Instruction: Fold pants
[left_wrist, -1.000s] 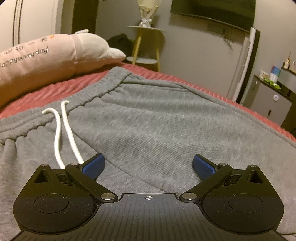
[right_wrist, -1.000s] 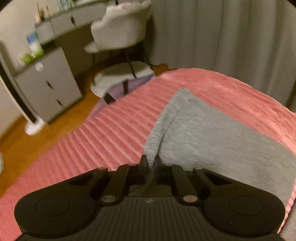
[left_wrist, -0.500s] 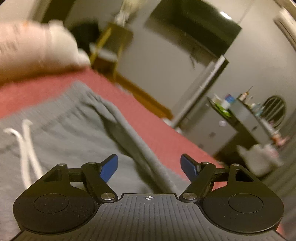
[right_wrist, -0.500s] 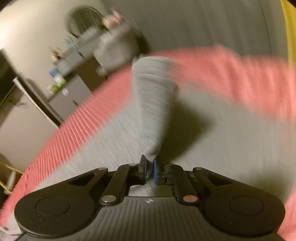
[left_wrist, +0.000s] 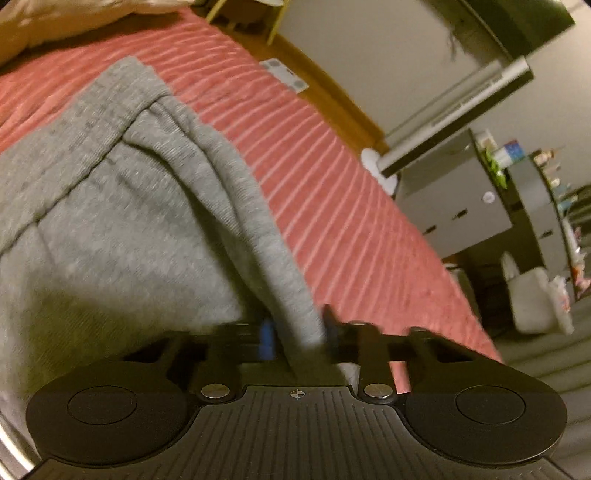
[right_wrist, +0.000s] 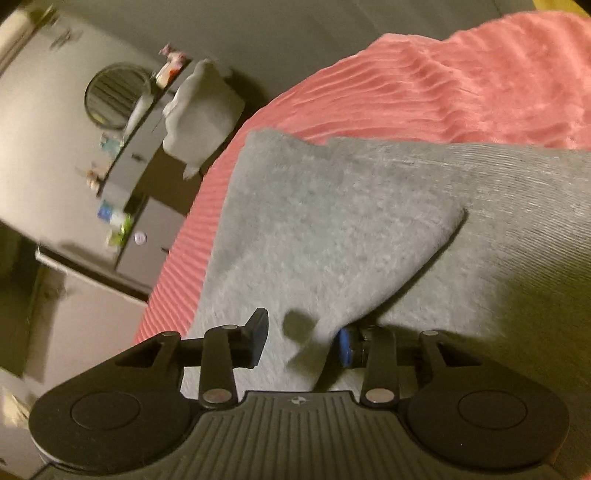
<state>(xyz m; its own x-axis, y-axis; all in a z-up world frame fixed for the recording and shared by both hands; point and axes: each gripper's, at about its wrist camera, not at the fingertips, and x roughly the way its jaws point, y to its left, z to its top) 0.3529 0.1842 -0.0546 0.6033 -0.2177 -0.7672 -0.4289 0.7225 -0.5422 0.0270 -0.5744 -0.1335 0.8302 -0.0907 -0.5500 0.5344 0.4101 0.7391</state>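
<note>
Grey pants (left_wrist: 110, 221) lie on the red bed cover (left_wrist: 332, 184), one fold already laid: a flap (right_wrist: 314, 229) sits doubled over the layer beneath. Your right gripper (right_wrist: 301, 338) is opening its fingers, cloth loose between them. Your left gripper (left_wrist: 297, 332) has its fingers pinched on the raised side edge near the waistband. Further folds remain, probably.

A ribbed pink bedspread (left_wrist: 332, 192) is spread over the bed; a grey drawer cabinet (left_wrist: 454, 206) and a round mirror (right_wrist: 116, 94) are seen beyond.
</note>
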